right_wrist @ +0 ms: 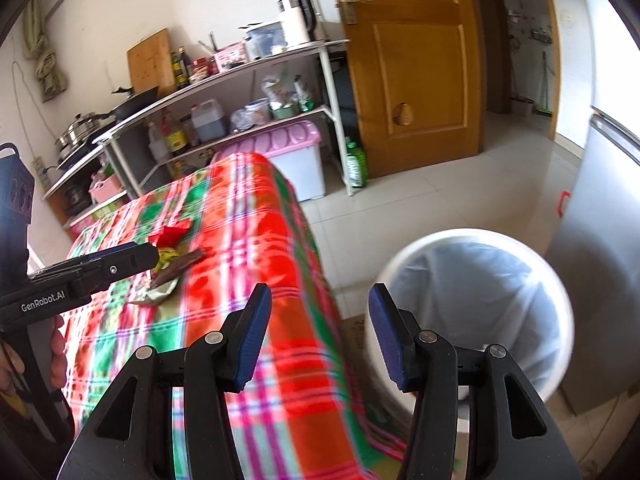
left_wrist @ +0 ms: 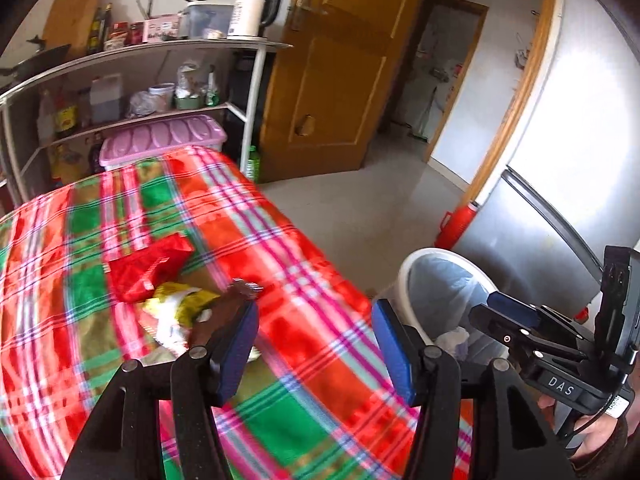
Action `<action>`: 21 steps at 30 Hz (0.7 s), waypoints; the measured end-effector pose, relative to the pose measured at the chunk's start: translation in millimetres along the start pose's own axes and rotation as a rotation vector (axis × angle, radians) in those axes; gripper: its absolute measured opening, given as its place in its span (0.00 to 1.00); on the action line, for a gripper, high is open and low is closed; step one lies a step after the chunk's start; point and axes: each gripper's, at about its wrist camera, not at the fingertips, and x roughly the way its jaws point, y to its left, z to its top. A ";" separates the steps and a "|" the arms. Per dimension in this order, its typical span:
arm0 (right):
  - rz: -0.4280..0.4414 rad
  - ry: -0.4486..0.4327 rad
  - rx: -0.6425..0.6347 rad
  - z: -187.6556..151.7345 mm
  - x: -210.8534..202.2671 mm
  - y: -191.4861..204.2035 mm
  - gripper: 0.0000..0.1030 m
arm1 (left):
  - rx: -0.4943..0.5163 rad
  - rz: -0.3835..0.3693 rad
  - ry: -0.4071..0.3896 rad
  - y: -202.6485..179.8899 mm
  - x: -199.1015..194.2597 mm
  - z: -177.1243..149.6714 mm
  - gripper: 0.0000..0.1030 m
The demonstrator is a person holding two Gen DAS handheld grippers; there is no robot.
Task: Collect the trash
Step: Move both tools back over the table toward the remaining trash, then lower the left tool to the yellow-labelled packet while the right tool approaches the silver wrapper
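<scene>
Red and yellow wrappers (left_wrist: 160, 292) lie on the checked tablecloth (left_wrist: 320, 360) ahead of the empty, half-open left gripper (left_wrist: 316, 340), while the right wrist view shows the right gripper (right_wrist: 320, 332) agape and empty beside the bin (right_wrist: 476, 300), so approach low and centre one wrapper.

The left gripper (left_wrist: 314, 336) is held with jaws apart, nothing between them, over a plaid cloth (left_wrist: 312, 240). A red wrapper (left_wrist: 148, 268) and a yellow, somewhat blurred, possibly crumpled packet (left_wrist: 180, 304) are seen beside it; a lined bin (left_wrist: 444, 284) stands right.
</scene>
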 end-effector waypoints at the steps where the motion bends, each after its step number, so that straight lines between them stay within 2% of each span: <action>1: 0.008 0.004 -0.002 1.0 3.0 4.7 0.50 | -0.008 0.006 -0.002 6.3 -3.2 -0.7 0.57; 11: 0.049 0.033 -0.065 7.4 30.2 56.2 0.51 | -0.069 0.085 -0.029 63.0 -29.7 -11.8 0.57; 21: 0.097 0.148 -0.145 3.6 74.4 116.8 0.51 | -0.133 0.155 -0.034 115.4 -49.7 -23.0 0.57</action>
